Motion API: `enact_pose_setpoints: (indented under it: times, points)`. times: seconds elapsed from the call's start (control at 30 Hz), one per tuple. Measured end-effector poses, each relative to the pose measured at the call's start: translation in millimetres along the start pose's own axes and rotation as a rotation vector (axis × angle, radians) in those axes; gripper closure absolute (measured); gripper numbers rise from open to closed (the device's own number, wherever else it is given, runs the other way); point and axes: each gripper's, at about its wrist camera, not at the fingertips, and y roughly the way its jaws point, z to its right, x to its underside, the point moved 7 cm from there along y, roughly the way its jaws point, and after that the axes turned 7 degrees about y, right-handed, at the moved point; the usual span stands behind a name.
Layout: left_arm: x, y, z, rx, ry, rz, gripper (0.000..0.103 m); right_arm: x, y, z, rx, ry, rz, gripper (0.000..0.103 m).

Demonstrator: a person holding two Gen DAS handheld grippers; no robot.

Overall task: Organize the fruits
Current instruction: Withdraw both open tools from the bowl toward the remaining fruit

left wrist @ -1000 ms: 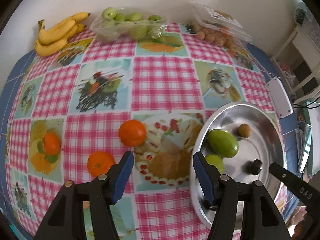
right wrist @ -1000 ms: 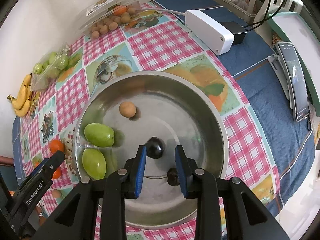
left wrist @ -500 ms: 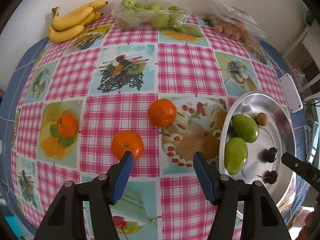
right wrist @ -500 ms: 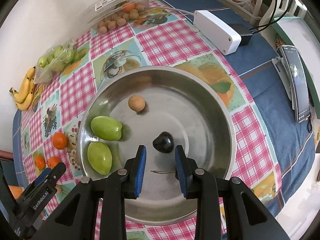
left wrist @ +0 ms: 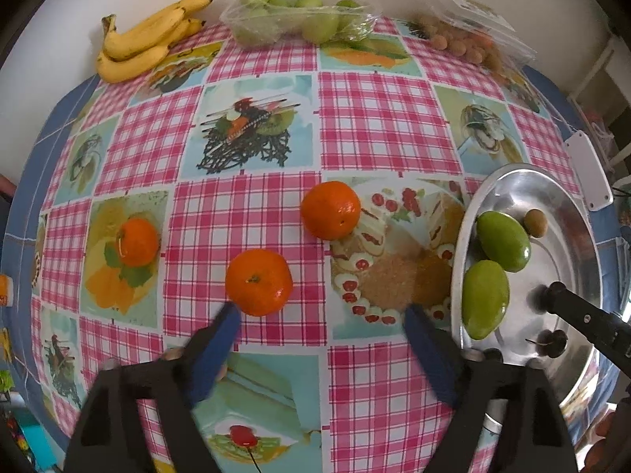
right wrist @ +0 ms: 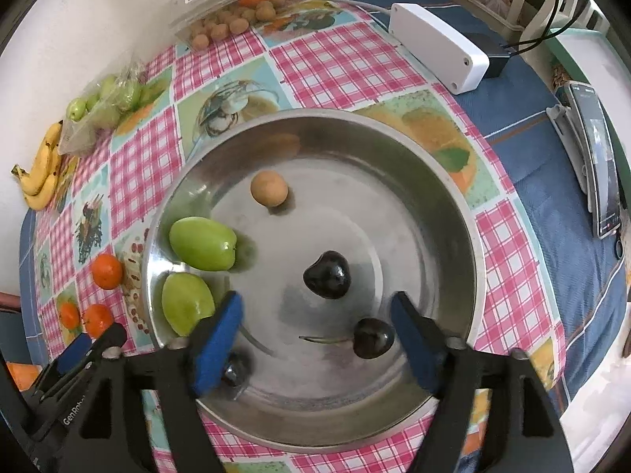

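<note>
My left gripper and right gripper have just spread their blue fingers, both empty; glossy dark cherries lie in the shiny steel bowl.

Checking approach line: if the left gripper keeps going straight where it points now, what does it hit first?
Probably the bare tablecloth. The left gripper, whose jaws have just been opening with nothing between them, points steeply down at the cloth. The nearest orange sits just beyond its left fingertip, likely off line; depth is unclear.
</note>
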Motion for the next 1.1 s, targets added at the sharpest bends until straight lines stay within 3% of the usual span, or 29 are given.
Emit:
enact_pose_setpoints:
  times: [0.03, 0.23, 0.33, 1.0, 1.1]
  points:
    - [-0.2, 0.2, -0.9, -0.001, -0.004, 0.001, 0.007, -0.2, 0.9, -0.1, 0.004, -0.004, 0.003, 0.012]
    - [-1.3, -0.4, -2.9, -0.026, -0.005, 0.016, 0.0, 1.4, 5.3, -0.2, 0.018, -0.023, 0.001, 0.011]
    - [-2.5, -2.4, -4.8, -0.057, 0.005, 0.041, 0.0, 0.0, 6.5, 0.7, 0.065, -0.049, 0.015, 0.0]
    - [-5.2, -28.9, -5.1, -0.034, 0.036, 0.099, 0.0, 5.1, -10.4, -8.5, 0.035, -0.068, 0.031, 0.0]
    - [-4.9, -34.2, -10.7, -0.066, 0.053, 0.113, 0.0, 6.0, -17.6, -13.1, 0.026, -0.074, 0.049, 0.0]
